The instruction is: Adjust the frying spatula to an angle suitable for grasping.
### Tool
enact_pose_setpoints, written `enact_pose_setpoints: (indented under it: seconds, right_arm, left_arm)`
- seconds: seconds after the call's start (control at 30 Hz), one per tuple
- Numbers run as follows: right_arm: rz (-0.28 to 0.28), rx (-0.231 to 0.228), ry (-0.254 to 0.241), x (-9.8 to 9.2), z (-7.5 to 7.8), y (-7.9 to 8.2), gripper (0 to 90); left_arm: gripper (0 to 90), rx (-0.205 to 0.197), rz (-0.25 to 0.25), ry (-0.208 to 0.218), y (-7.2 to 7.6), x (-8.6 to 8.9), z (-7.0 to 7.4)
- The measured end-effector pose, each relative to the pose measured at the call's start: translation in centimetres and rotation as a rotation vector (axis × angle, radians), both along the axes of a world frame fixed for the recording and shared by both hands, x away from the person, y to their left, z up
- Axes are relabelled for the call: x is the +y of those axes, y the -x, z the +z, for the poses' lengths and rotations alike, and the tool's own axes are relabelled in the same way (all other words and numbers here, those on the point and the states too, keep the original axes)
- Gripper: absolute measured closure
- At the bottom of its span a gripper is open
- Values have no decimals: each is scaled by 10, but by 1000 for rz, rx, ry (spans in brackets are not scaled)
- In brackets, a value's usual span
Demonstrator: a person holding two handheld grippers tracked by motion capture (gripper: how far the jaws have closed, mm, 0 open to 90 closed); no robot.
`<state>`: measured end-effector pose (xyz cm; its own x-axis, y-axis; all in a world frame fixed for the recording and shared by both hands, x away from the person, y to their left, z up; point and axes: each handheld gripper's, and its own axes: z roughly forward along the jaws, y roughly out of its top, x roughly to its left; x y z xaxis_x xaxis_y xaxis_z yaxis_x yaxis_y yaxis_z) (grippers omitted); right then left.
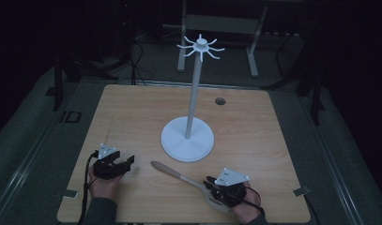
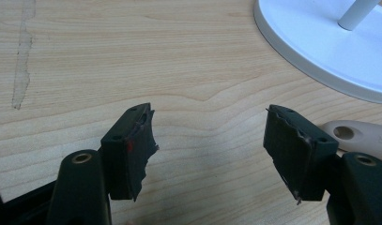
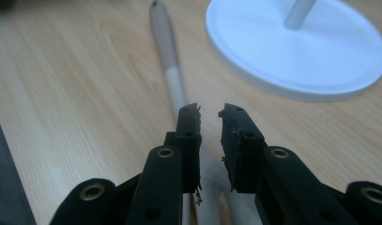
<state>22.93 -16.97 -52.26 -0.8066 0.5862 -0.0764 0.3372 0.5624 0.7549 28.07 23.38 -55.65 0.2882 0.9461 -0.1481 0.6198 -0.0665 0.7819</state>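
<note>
Spatula [image 1: 179,174] lying near white stand [image 1: 187,139], R gripper [image 1: 212,186] jaws nearly together above its neck w/ slim gap, L gripper [image 1: 127,162] spread wide.

High view: above the table [image 1: 132,108], facing forward and down.
Gripper views: close, low, both sharing the white stand base [image 2: 329,51] [image 3: 296,51].
</note>
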Motion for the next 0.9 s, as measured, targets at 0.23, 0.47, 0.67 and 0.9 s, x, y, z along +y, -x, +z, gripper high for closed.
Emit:
enact_pose_setpoints:
  seconds: [0.23,0.47,0.67,0.9]
  right_arm:
    - [-9,28,36,-12,-7,8,803]
    - [-9,50,58,-17,-11,16,839]
    - [0,66,76,-15,-15,20,841]
    - [29,76,84,-11,-15,30,841]
  left_arm:
    - [336,1,-2,0,-1,-1,-1]
    - [336,0,0,0,0,-1,-1]
    - [335,1,1,2,0,-1,0]
    - [336,2,0,2,-1,-1,-1]
